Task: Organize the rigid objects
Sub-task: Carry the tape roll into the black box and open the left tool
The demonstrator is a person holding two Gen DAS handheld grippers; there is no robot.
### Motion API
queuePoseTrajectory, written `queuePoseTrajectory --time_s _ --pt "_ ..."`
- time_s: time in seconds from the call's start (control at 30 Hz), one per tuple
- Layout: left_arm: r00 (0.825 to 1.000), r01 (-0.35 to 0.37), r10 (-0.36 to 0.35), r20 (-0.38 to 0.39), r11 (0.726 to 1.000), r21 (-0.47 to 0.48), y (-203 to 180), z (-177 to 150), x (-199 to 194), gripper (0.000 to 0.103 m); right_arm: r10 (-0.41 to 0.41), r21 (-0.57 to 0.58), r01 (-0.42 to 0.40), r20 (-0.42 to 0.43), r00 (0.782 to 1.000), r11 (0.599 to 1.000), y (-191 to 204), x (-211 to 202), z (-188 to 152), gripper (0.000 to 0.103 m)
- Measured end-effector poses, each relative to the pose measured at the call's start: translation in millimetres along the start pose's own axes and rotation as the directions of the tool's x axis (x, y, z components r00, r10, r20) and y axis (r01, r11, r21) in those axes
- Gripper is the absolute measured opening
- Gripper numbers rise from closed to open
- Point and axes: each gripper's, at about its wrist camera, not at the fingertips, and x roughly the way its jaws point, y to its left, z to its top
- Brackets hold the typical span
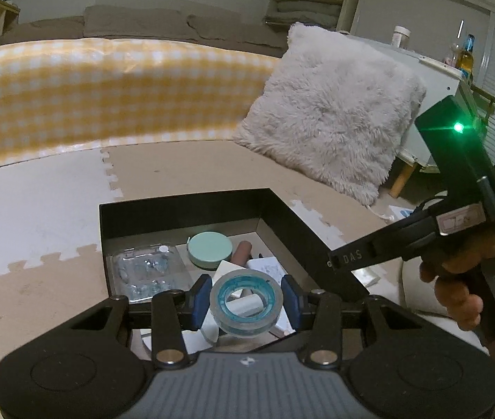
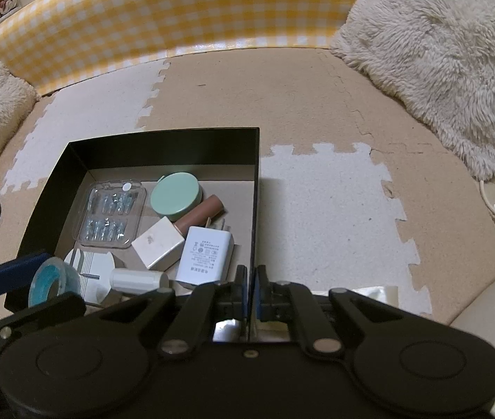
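As seen rightward only — charger [image 2: 205, 256].

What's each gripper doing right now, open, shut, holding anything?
Left gripper: jaws shut on the tape roll, above the black box.
Right gripper: jaws shut on the box's near wall.

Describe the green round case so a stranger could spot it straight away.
Find the black box on the foam floor mat. Near its back wall lies the mint-green round case, beside the clear blister pack; it's the only green disc there.
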Motion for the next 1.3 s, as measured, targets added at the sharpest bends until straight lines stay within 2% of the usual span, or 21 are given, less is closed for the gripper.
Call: queuePoseTrajectory --time_s 0.2,0.37,0.53,0.7,1.13,1.3 --pt "1.000 0.022 -0.022 -0.005 0.999 -0.033 2.9 -6.8 11.2 0.044 -0.005 -0.008 0.005 0.001 1.000 1.000 1.3 -0.3 -0.3 0.005" --pt "0.998 0.046 -0.048 -0.039 0.997 -0.066 3.2 -10.5 17.1 0.046 -0.007 -0.008 0.007 0.001 1.000 1.000 1.6 -0.1 -0.1 0.005" --pt "0.996 0.049 -0.054 -0.072 0.997 -0.060 -0.3 -7.7 17.0 0.068 -0.004 -0.007 0.004 0.001 1.000 1.000 1.1 -0.1 -0.2 0.005" --pt "0.994 0.053 -0.057 -0.094 0.998 -0.041 -5.2 -5.6 15.3 0.082 0.002 -0.005 -0.002 0.002 1.000 1.000 -0.5 -0.1 -0.3 0.005" --pt "0.992 0.037 -0.035 -0.123 0.999 0.010 -15.8 -1.9 11.8 0.101 0.001 -0.006 -0.001 0.002 1.000 1.000 -0.2 0.0 -0.6 0.005" --pt "0.992 0.023 -0.021 -0.123 1.000 0.016 -18.7 3.0 8.8 0.103 0.001 -0.006 -0.001 0.002 1.000 1.000 -0.3 0.0 -0.6 0.005"
